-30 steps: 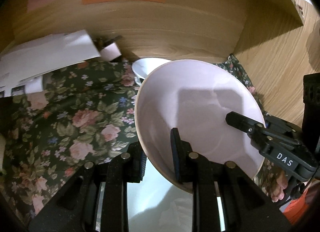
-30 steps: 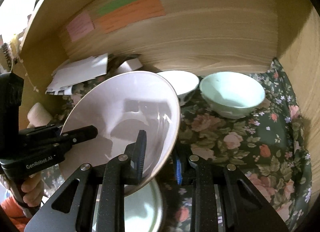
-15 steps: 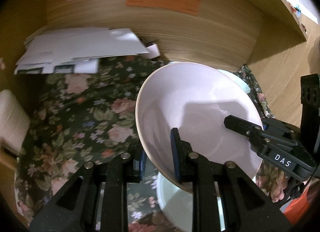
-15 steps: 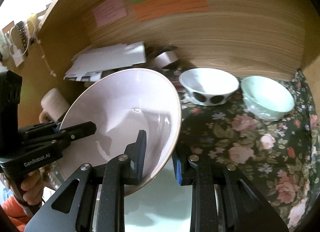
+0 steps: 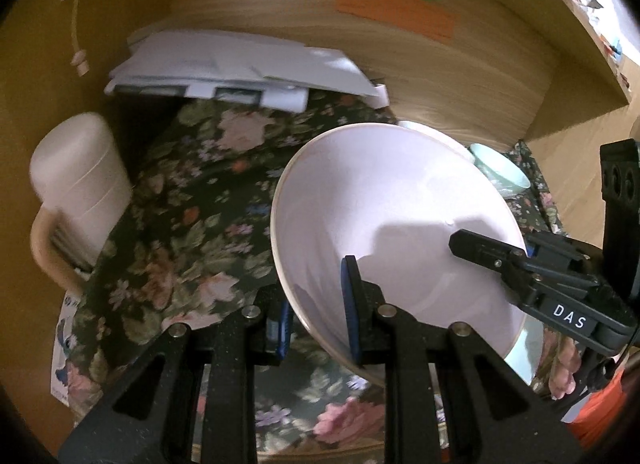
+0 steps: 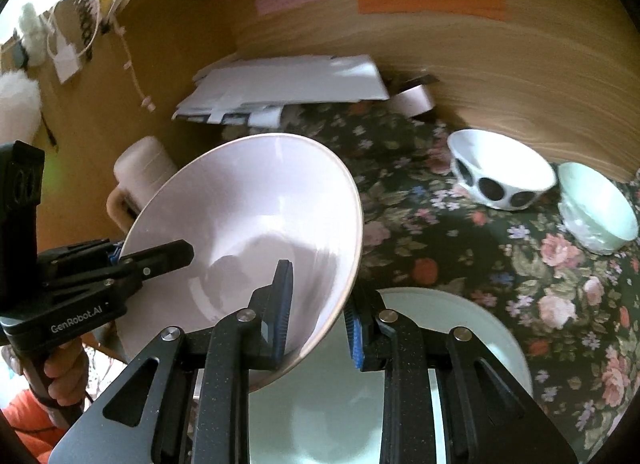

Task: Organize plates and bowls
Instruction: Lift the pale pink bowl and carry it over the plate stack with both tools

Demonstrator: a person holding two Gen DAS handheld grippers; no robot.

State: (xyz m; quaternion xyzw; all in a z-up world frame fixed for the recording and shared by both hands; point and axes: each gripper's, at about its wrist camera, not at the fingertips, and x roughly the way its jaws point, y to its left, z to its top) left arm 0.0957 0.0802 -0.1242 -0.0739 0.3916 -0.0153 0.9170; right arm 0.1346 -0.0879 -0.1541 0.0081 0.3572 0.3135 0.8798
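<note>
I've carried the pink bowl (image 6: pixel 248 232) leftward, away from the spotted bowl (image 6: pixel 500 175). Both my left gripper (image 5: pixel 320 304) and right gripper (image 6: pixel 318 312) stay clamped on its rim; it's probably headed for a new spot.

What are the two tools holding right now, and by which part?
Both hold the pink bowl by its rim: the left tool and the right tool grip opposite sides, one finger inside and one outside.

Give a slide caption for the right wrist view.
Both grippers clamp a pale pink bowl above a floral cloth.
</note>
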